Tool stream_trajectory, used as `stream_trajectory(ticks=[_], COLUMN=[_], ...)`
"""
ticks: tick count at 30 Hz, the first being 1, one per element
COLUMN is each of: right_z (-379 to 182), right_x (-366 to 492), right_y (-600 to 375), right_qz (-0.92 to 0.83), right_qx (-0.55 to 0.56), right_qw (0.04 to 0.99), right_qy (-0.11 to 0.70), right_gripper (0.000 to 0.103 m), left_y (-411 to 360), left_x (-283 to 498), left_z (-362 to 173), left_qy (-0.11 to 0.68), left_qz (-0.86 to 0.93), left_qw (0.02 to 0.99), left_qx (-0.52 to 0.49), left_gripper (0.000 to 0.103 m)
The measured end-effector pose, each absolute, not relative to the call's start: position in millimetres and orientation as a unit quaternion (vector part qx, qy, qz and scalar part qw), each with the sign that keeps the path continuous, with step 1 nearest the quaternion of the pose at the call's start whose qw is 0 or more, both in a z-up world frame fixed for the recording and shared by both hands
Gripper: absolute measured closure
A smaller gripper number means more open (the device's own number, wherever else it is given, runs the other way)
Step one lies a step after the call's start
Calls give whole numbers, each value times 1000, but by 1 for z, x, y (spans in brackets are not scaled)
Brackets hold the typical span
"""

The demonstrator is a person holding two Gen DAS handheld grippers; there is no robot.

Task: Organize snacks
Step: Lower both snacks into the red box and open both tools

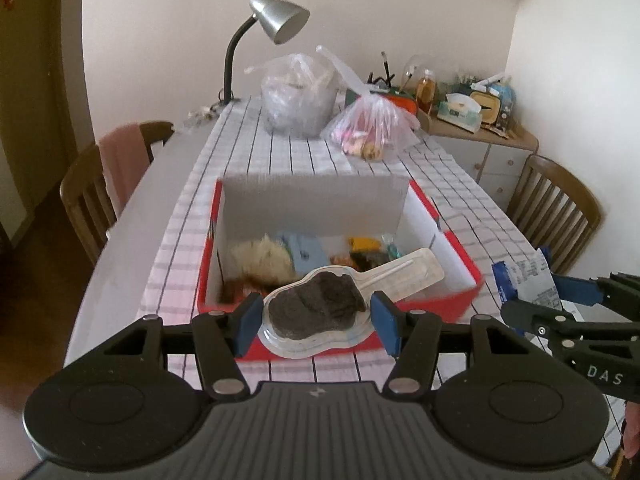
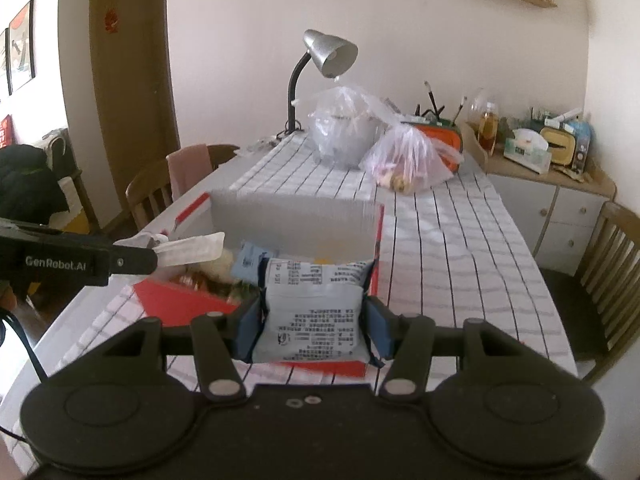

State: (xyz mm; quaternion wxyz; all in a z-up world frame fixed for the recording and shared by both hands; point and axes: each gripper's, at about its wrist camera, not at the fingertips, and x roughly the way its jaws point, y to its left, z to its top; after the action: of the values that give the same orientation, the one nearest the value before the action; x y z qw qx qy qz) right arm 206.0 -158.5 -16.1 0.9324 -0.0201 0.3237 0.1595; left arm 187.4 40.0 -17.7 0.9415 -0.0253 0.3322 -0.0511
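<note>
Left claw (image 1: 314, 316) pinches a clear blister pack (image 1: 320, 312) by its wide end, just short of the red box (image 1: 460, 296): stiff, light, slick (handle end overhangs). Right claw (image 2: 314, 326) pinches a soft pouch (image 2: 316, 312) at mid-body; crinkly, squeezes easily.

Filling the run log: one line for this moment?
left gripper: holds clear-packed dark snack | right gripper: holds white packet | red box: open

Both wrist cameras are looking down along their fingers, close over the red box (image 1: 460, 300) (image 2: 180, 300) — sharing box, table and lamp (image 1: 280, 18) (image 2: 330, 54).
</note>
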Motion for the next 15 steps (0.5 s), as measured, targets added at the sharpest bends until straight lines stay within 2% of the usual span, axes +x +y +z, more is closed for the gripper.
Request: stream_trajectory(ticks=[7,15], right_z=[-22,-55], right_x=[253,300], right_y=[-148,-129], right_qz=[142,138], right_qx=[-36,-50], right_qw=[933,920], right_qy=[328,363], right_gripper=[48,48], left_y=[39,47], left_x=[226,279], left_z=[-4,-24], left_qy=[322,348], left_qz=[-31,-11], left_qw=[946,938], left_qx=[-9,-2], left_gripper=[45,45])
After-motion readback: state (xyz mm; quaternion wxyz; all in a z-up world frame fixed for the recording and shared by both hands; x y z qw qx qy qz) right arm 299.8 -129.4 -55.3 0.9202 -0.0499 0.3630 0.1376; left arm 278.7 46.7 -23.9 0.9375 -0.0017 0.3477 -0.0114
